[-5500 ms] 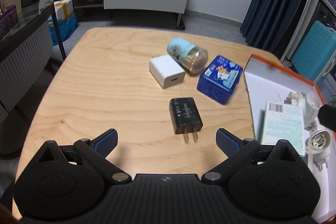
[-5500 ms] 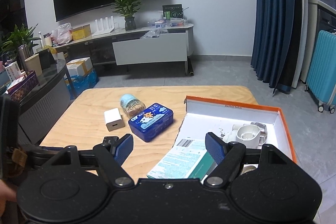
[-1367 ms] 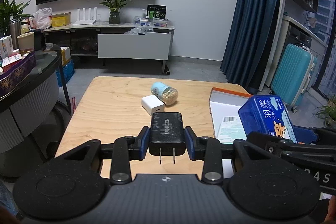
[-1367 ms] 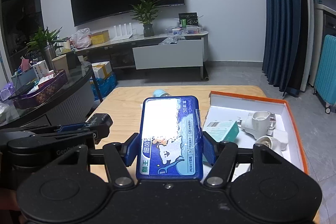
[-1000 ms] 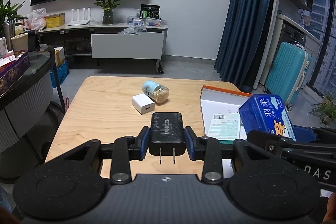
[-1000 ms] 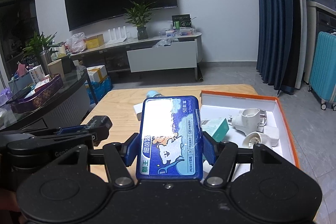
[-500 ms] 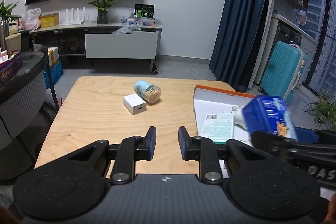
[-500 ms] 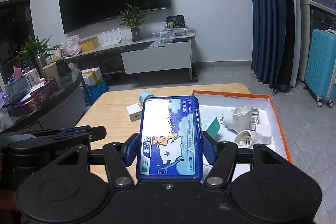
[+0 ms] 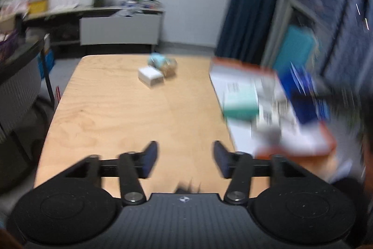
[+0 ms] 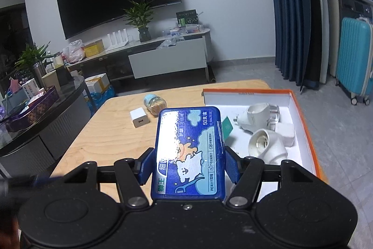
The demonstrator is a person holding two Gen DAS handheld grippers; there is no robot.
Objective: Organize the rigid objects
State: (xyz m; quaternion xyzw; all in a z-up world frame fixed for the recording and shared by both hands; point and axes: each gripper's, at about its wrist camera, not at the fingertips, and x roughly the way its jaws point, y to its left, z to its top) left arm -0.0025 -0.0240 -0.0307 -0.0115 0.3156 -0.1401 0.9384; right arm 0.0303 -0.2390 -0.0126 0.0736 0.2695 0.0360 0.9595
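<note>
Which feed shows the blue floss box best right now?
Right wrist view: the blue floss box fills the centre, sharp, clamped in the right gripper. In the left wrist view it is only a motion-blurred blue shape over the orange-rimmed box.

My blue box (image 10: 188,153) is glossy plastic, catching glare; the table (image 10: 109,139) is pale matt wood grain; the orange-rimmed tray (image 10: 300,113) looks like white cardboard.

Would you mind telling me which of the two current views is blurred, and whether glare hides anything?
Left wrist view: motion blur smears everything, worst on the orange-rimmed box at right; the white charger is soft but recognisable. Right wrist view: sharp, though a white glare patch washes out print on the blue box held in the right hand-held gripper; fisheye bends the curtain.
</note>
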